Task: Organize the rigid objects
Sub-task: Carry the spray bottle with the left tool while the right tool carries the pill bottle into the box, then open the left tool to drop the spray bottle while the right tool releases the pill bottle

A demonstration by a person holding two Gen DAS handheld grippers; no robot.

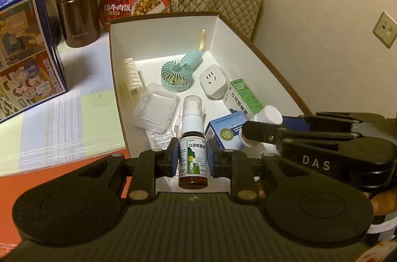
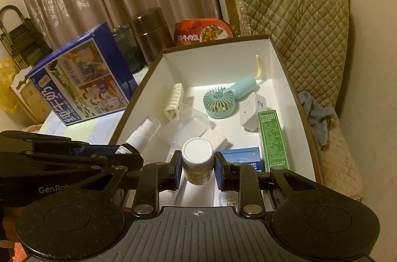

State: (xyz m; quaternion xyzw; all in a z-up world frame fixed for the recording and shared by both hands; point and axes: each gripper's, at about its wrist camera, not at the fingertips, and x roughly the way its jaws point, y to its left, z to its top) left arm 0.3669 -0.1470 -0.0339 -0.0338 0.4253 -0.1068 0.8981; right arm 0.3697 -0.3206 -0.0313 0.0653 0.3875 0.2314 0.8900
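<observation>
Spray bottle [image 1: 193, 153] clamped in left gripper [image 1: 193, 158]; right gripper [image 2: 197, 169] apparently grips pill bottle [image 2: 197, 160], both low-centre over box [image 1: 161, 26]

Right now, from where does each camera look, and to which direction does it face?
Left wrist: sits behind the left tongs, facing the white box; they grip a spray bottle; right tongs show.
Right wrist: behind the right tongs, gripping a white-capped bottle; left tongs show.
Shared: box, teal fan, blue carton.

Amber spray bottle [image 1: 192, 158] upright, white-capped pill bottle [image 2: 197, 164] upright, both above white box [image 1: 163, 39].
</observation>
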